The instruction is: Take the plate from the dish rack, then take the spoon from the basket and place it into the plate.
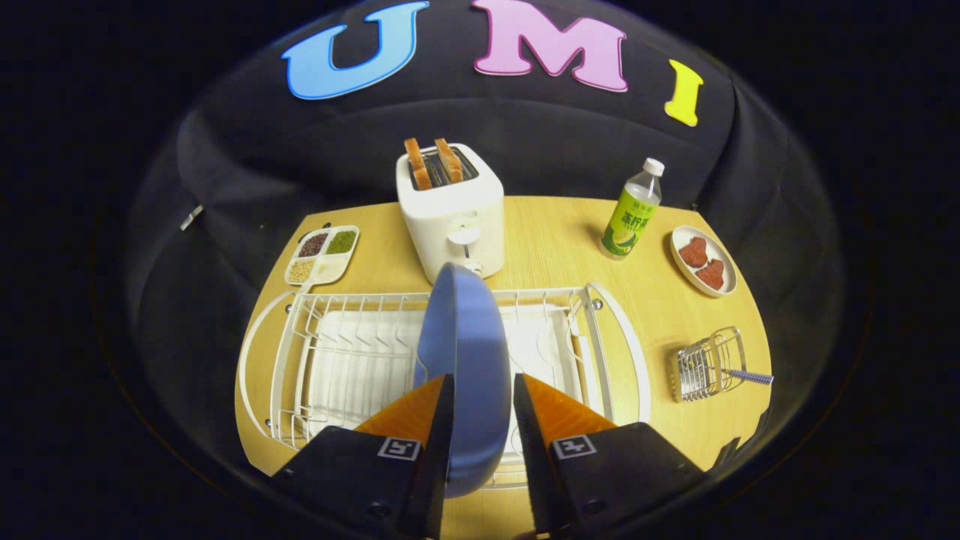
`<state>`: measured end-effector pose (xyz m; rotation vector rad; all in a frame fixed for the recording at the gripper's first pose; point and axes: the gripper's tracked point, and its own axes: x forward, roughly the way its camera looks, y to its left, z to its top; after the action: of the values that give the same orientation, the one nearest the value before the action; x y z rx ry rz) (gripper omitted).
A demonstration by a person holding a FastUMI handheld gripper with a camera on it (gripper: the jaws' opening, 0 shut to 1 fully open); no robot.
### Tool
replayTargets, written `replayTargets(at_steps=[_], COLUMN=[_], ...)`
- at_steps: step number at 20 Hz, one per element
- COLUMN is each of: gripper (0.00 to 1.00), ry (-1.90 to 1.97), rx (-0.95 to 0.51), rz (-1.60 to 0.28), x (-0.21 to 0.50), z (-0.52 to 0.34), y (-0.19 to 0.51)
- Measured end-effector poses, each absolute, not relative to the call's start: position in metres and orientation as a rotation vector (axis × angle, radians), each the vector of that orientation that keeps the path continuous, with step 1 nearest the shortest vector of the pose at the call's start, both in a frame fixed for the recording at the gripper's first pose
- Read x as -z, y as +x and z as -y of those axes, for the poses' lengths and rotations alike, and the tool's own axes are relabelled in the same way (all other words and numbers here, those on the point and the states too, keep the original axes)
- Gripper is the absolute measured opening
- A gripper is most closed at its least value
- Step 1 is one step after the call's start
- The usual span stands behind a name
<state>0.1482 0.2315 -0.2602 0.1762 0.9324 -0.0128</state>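
Note:
A blue plate (465, 352) stands on edge between my fingers, over the white wire dish rack (300, 352). Its top rim reaches up in front of the toaster, and its lower rim hangs past the rack's front rail. My gripper (484, 382) is shut on the plate, one finger on each face. To the right of the rack, a small wire basket (705, 367) lies on the table. The spoon's striped handle (750, 376) pokes out of its right side; the bowl of the spoon is hidden inside.
A white toaster (450, 217) with two toast slices stands beyond the rack. A divided tray of beans (322, 255) sits at the back left. A bottle (630, 214) and a small dish of red pieces (703, 261) stand at the back right. Bare wooden table (645, 315) lies between rack and basket.

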Motion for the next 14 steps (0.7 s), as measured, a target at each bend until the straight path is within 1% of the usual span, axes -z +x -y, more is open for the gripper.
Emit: replayTargets(at_steps=[1,2,4,14], gripper=[0.45,0.38,0.34,0.30], ry=[0.174,0.164,0.144,0.102], rx=[0.034,0.064,0.084,0.142], rz=[-0.958,-0.962,-0.956,-0.941], x=[0.268,0.269,0.266,0.245], z=[-0.231,-0.227,-0.228,-0.220], y=[0.145,0.145,0.148,0.153])
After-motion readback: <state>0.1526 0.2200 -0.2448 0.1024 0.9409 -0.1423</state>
